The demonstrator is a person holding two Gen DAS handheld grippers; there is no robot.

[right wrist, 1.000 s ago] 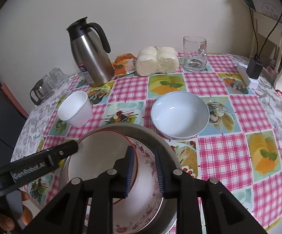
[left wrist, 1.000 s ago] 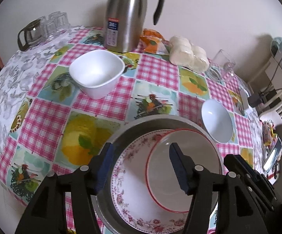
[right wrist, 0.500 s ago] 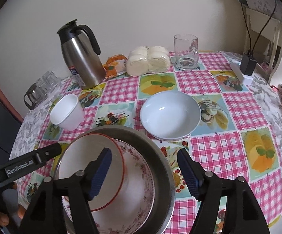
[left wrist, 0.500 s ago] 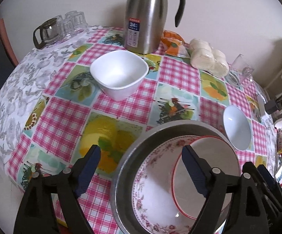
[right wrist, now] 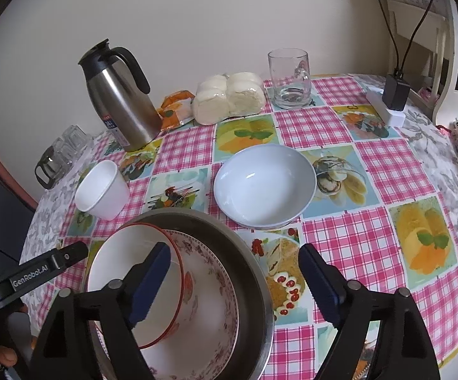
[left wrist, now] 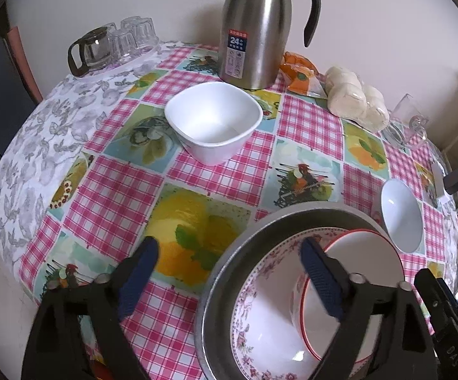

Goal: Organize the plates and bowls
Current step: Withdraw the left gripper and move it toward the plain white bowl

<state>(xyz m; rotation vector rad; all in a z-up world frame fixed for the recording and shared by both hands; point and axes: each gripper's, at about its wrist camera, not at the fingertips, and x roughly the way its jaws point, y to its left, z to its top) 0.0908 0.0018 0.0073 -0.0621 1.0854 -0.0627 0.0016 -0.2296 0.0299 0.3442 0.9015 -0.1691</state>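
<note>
A steel basin (left wrist: 225, 272) (right wrist: 248, 253) at the table's near edge holds a floral-rimmed bowl (left wrist: 260, 332) (right wrist: 216, 310) with a red-rimmed white bowl (left wrist: 368, 285) (right wrist: 124, 253) nested in it. A square white bowl (left wrist: 213, 123) (right wrist: 102, 190) stands farther back on the left. A round pale-blue bowl (left wrist: 400, 215) (right wrist: 263, 183) stands to the right. My left gripper (left wrist: 229, 269) is open and empty, straddling the basin's left rim. My right gripper (right wrist: 235, 281) is open and empty above the basin's right rim.
At the back of the checked tablecloth stand a steel thermos jug (left wrist: 254, 25) (right wrist: 118, 95), an orange packet (right wrist: 175, 107), wrapped buns (left wrist: 355, 98) (right wrist: 229, 95), a glass mug (right wrist: 289, 79) and small glasses with a glass pot (left wrist: 111, 44). A charger on a power strip (right wrist: 390, 101) lies far right.
Both grippers opened; the right one let go of the red-rimmed bowl, which now rests in the floral bowl. Both have drawn back, the left one shifting left.
</note>
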